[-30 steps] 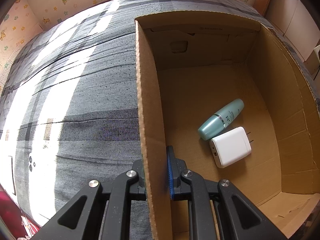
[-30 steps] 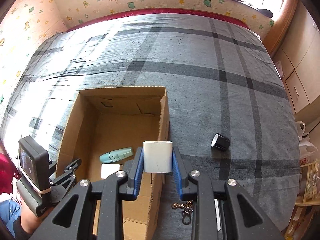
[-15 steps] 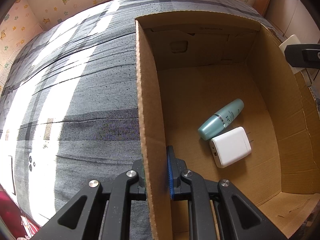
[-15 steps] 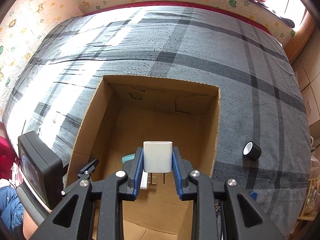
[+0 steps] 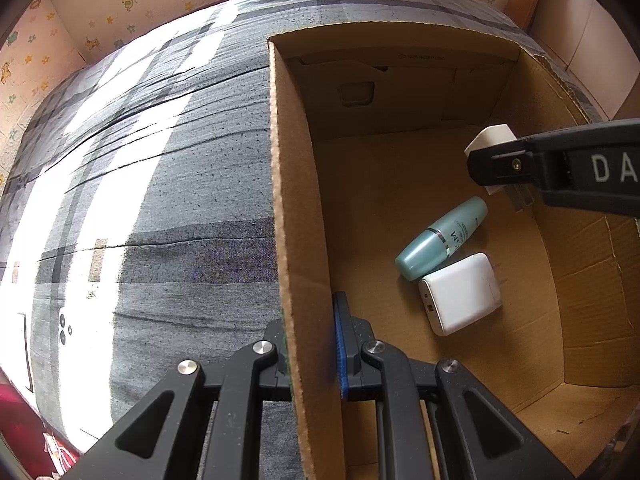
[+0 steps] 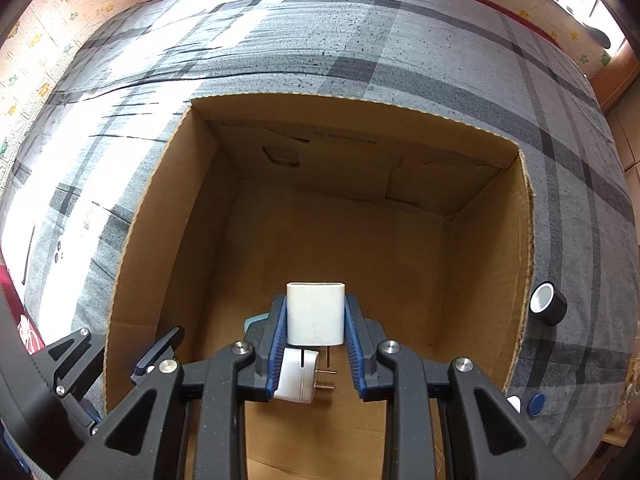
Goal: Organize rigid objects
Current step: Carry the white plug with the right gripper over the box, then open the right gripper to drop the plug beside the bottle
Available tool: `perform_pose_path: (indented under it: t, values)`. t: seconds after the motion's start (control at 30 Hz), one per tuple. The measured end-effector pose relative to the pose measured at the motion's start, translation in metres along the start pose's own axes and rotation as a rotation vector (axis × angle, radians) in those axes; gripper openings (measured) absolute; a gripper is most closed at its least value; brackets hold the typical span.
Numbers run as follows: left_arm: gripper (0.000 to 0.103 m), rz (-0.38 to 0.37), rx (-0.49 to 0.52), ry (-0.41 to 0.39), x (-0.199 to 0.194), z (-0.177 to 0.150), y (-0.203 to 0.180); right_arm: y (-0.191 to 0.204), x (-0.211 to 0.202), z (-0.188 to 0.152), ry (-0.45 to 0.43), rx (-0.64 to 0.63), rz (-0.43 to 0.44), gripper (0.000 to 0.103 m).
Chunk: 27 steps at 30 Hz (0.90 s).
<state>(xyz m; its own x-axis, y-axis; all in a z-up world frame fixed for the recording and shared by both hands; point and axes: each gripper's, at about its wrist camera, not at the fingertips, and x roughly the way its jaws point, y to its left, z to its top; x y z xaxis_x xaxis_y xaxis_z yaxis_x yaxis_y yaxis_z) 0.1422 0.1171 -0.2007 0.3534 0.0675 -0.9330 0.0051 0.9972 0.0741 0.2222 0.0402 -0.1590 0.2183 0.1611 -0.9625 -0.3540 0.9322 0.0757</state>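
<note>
An open cardboard box sits on a grey plaid bedspread. My right gripper is shut on a white charger plug and holds it above the box floor; it also shows in the left wrist view. A teal bottle and a second white charger lie on the box floor; that charger shows below my right gripper. My left gripper is shut on the box's left wall.
A black tape roll lies on the bedspread right of the box. Small blue and white objects lie near the box's near right corner. Patterned wall panels border the bed.
My right gripper has carried the white plug further over the box and lower into it. My left gripper and the box have not moved.
</note>
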Motion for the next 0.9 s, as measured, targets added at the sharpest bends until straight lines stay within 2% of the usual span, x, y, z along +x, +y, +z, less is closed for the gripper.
perform_pose_path:
  t: [0.37, 0.7, 0.9]
  values:
    - [0.014, 0.002, -0.004, -0.001, -0.001, -0.001, 0.000, 0.006, 0.035, 0.003, 0.056, -0.007, -0.012, 0.029]
    - [0.013, -0.008, -0.010, -0.003, -0.001, 0.000, 0.004, 0.004, 0.040, 0.010, 0.065, -0.020, 0.001, 0.029]
    - [0.013, -0.008, -0.010, -0.001, 0.000, -0.001, 0.005, 0.000, 0.033, 0.010, 0.044, -0.018, -0.007, 0.038]
